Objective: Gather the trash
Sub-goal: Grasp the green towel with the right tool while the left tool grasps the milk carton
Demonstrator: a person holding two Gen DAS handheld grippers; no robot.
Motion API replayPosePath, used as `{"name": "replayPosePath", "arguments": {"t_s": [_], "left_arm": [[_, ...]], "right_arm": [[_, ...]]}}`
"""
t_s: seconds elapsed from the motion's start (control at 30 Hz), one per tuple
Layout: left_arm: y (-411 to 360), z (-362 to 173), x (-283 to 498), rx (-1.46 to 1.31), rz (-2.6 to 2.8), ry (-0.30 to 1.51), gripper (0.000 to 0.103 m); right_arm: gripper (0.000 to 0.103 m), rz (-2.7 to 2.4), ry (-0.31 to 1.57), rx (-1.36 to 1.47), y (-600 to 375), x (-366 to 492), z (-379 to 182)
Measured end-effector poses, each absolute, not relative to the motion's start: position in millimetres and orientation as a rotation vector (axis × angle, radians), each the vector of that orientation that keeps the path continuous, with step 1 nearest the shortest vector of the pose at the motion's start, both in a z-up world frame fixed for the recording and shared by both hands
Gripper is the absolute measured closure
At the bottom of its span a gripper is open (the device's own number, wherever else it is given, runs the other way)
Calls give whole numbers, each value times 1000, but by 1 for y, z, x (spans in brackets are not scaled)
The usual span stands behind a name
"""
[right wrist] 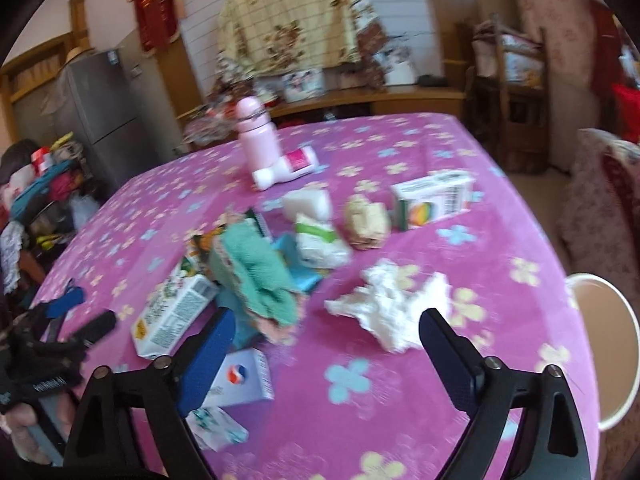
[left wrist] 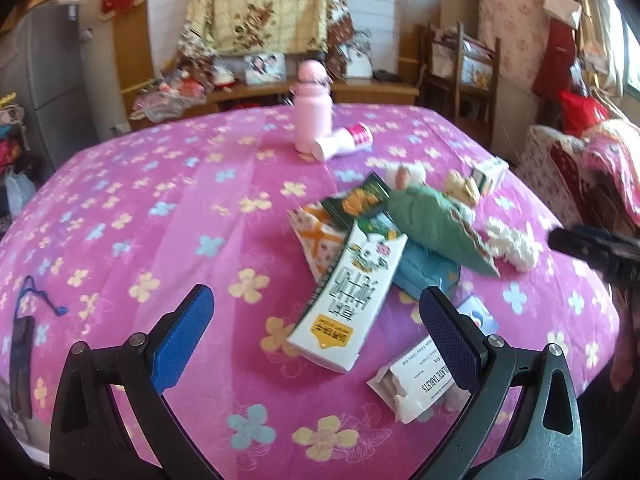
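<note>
Surface (left wrist: 120,208): covered in magenta quilted cloth with pale flower print; left half bare in the left wrist view, far edge and right edge open.

Trash, clustered centre-right:
- Flattened carton (left wrist: 352,292), white card with printed lettering, lying on the surface between the left gripper (left wrist: 316,320) fingers, untouched.
- Green knitted cloth (right wrist: 260,284), soft, draped over the packaging pile.
- Crumpled white tissue (right wrist: 394,308), irregular, lying just ahead of the right gripper (right wrist: 326,332).
- Tablet box (left wrist: 420,384), torn open, near the left gripper's right finger.
- Small white box with a round logo (right wrist: 244,380), plain only in the right wrist view.

Other: pink bottle (left wrist: 310,108) upright, a white and pink tube (left wrist: 344,142) lying beside it.

Grippers: both spread wide, nothing pinched.

Right wrist view only: the left gripper's handle in a gloved hand (right wrist: 36,364); round white stool (right wrist: 608,360) past the right edge.
</note>
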State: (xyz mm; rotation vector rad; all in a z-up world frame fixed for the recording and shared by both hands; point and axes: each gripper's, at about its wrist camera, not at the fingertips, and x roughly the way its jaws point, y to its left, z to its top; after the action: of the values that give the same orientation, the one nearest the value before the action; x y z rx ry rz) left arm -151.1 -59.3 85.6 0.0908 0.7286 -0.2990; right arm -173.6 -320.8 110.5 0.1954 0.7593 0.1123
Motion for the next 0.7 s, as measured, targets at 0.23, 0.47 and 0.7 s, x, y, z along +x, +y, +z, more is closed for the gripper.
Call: {"name": "replayPosePath", "arguments": {"t_s": [0.23,0.47,0.7], "left_arm": [[-72,66,-124,108,-335,806,1],[-77,53,-100,129,-365,855,14],[-80,43,-90,108,-387,903,51]], "right_arm": [[11,261,851,138,-288,-115,94],[37,357,917,114,-263,-80,77],[65,367,898,135,-265,-76,72]]}}
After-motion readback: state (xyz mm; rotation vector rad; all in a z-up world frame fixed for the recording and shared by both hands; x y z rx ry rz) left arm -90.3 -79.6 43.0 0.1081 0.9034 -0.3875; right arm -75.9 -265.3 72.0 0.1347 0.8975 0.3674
